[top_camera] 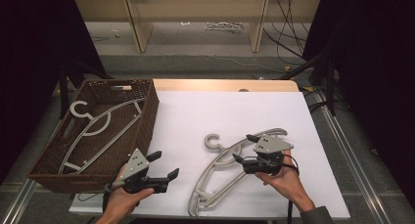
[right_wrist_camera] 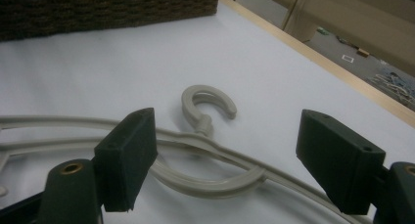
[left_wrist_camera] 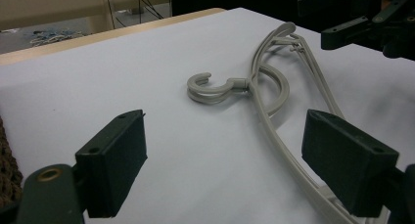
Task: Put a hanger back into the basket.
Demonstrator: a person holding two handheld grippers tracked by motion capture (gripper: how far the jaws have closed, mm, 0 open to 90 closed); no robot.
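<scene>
Two grippers are at work, and both have their jaws wide apart with nothing pinched. My right gripper (top_camera: 245,148) hovers over the middle of the grey hanger (top_camera: 230,170) lying flat on the white sheet; in the right gripper view its jaws straddle the hanger's curved neck just below the hook (right_wrist_camera: 208,106), but the pads are not pressing on it. My left gripper (top_camera: 164,165) sits low near the front edge, between the basket and that hanger, its jaws pointing toward the hook (left_wrist_camera: 208,89).

One hanger (top_camera: 100,128) already lies inside the brown wicker basket (top_camera: 151,111) at the left of the table, so I judge the job about half done: the second hanger is not yet gripped or lifted, and it has to go into the basket too.

A white sheet (top_camera: 220,111) covers a pale wooden tabletop (top_camera: 220,84). Beyond it I see a grey floor, wooden legs, loose cables and dark curtains at both sides
</scene>
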